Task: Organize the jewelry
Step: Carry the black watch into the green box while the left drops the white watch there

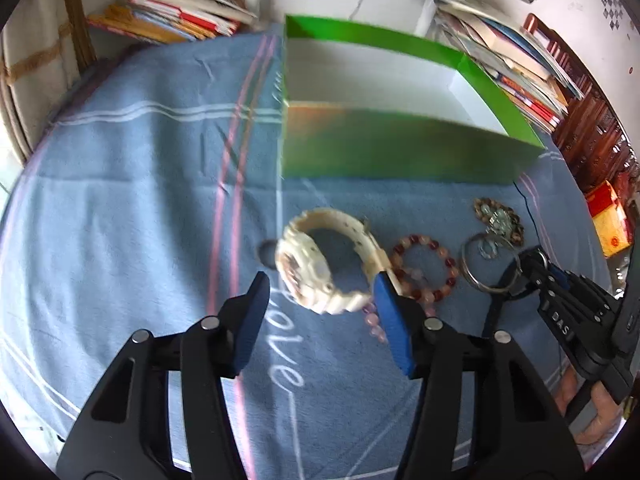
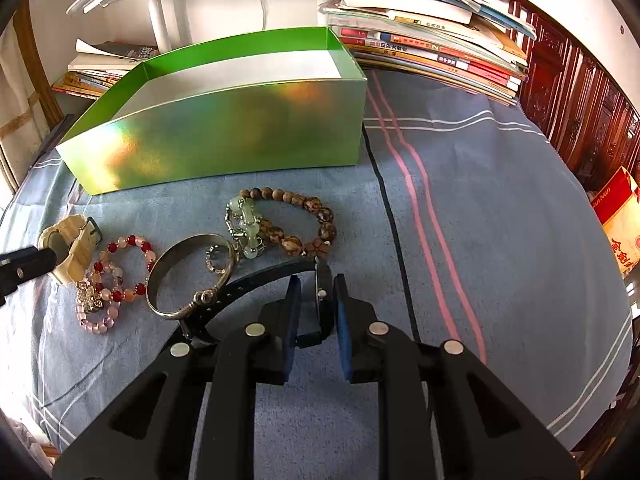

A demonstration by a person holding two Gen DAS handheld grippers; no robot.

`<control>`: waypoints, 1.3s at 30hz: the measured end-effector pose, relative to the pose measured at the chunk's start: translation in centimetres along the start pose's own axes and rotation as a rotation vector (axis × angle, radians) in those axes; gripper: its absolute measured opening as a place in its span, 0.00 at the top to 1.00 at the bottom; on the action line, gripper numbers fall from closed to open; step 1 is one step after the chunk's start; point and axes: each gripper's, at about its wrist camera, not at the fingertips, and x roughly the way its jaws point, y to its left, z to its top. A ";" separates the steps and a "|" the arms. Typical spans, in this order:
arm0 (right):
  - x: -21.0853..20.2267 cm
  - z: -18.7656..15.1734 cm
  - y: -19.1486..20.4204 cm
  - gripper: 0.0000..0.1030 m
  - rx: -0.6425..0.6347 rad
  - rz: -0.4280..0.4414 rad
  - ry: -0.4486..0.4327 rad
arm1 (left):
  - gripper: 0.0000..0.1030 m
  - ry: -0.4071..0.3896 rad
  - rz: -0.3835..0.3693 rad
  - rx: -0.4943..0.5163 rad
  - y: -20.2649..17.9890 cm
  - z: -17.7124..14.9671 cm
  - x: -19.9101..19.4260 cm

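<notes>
Left gripper [image 1: 320,300]: fingers apart, straddling the white watch [image 1: 320,260], which lies on the blue cloth [image 1: 140,200]; contact cannot be told.

Right gripper [image 2: 317,300]: fingers closed on the black watch [image 2: 320,304], its strap curving off toward 9 o'clock.

Green box [image 2: 224,140]: open-topped, at 12 o'clock from the jewelry.

Red bead bracelet [image 2: 120,268]: just beside the white watch, at its 3 o'clock in the right view.

Silver bangle [image 2: 188,276]: next along, resting over the black strap.

Brown bead bracelet [image 2: 304,220]: at 1 o'clock from the bangle, a pale green piece [image 2: 246,224] lying on it.

Stacked books [image 2: 432,52]: behind the cloth.
</notes>
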 end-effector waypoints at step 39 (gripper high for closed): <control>-6.7 8.4 1.5 0.84 -0.071 0.050 -0.294 | 0.83 -0.208 0.014 0.107 -2.0 5.1 -4.8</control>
